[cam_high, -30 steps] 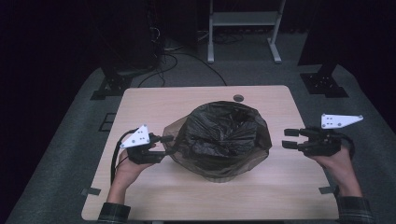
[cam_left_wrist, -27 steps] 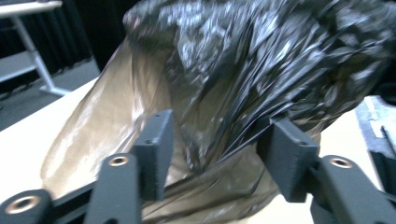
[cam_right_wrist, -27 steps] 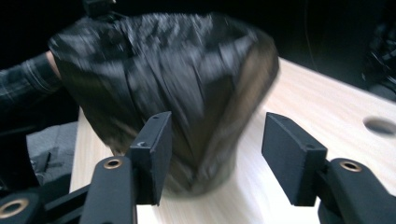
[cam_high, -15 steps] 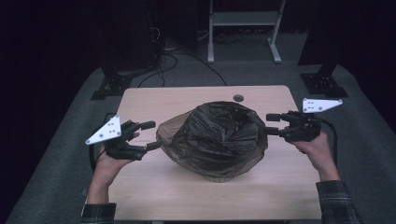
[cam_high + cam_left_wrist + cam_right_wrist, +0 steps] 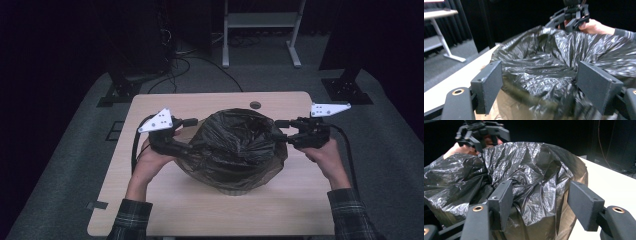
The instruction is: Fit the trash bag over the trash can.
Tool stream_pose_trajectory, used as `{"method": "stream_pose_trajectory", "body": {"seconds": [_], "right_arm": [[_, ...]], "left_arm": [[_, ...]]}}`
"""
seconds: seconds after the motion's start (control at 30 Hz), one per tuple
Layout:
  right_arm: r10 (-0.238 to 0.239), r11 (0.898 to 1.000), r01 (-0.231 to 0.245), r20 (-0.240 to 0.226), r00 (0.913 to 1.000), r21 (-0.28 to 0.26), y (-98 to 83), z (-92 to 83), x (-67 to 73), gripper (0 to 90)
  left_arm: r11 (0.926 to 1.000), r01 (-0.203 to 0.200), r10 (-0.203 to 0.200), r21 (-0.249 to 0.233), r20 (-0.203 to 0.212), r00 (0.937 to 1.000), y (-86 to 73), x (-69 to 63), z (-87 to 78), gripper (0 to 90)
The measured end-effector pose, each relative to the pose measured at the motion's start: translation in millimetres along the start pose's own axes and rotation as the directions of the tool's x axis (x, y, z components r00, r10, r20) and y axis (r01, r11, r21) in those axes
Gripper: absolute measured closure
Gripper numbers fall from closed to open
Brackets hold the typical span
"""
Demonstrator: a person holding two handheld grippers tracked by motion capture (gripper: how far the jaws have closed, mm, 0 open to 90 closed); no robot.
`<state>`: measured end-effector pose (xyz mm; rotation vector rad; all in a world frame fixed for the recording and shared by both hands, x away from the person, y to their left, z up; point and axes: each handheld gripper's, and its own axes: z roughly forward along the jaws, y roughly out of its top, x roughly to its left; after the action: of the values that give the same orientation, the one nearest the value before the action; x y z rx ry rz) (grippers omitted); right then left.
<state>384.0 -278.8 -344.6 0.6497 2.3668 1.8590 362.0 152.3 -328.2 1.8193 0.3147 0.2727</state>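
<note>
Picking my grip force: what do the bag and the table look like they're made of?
Bag: thin black plastic film, glossy; it crinkles, catches light and looks brownish see-through at its stretched edge. Table: probably wood-look laminate, pale, smooth and matte with faint grain.

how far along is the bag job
Done: the black bag sits on the table, mouth spread open. In hand: the left gripper and right gripper flank its rim, jaws just opening, film between them but unpressed. Left: regripping and finishing the rim.
</note>
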Motion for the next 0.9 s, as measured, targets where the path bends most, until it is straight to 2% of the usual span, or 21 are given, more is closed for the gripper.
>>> {"method": "stream_pose_trajectory", "body": {"seconds": [0.07,0.2,0.27,0.57,0.9], "right_arm": [[0.004,1.0,-0.004,-0.019,0.9998,0.007,-0.3,2.4,1.0,36.2],[0.003,1.0,-0.003,-0.013,0.9999,0.007,-0.9,4.2,4.7,33.9],[0.016,1.0,-0.016,-0.026,0.9995,0.009,-1.6,5.6,6.9,33.6],[-0.016,1.0,0.017,-0.045,0.9989,0.007,-4.1,10.7,27.6,33.2],[-0.023,1.0,0.022,-0.055,0.9983,-0.01,-8.4,18.3,48.4,33.1]], "left_arm": [[0.9998,0.007,-0.007,0.018,0.006,1.0,-4.5,0.4,3.1,19.3],[0.9992,0.038,-0.038,0.009,0.017,0.9991,-11.5,1.3,-0.2,18.6],[0.9994,0.034,-0.034,0.004,0.02,0.9992,-12.8,0.5,-3.2,18.6],[0.9999,0.013,-0.013,0.003,0.027,0.9995,-17.1,-10.9,-21.8,18.7],[0.9997,-0.006,0.006,0.025,0.025,0.9997,-19.2,-20.4,-41.0,18.8]]}}
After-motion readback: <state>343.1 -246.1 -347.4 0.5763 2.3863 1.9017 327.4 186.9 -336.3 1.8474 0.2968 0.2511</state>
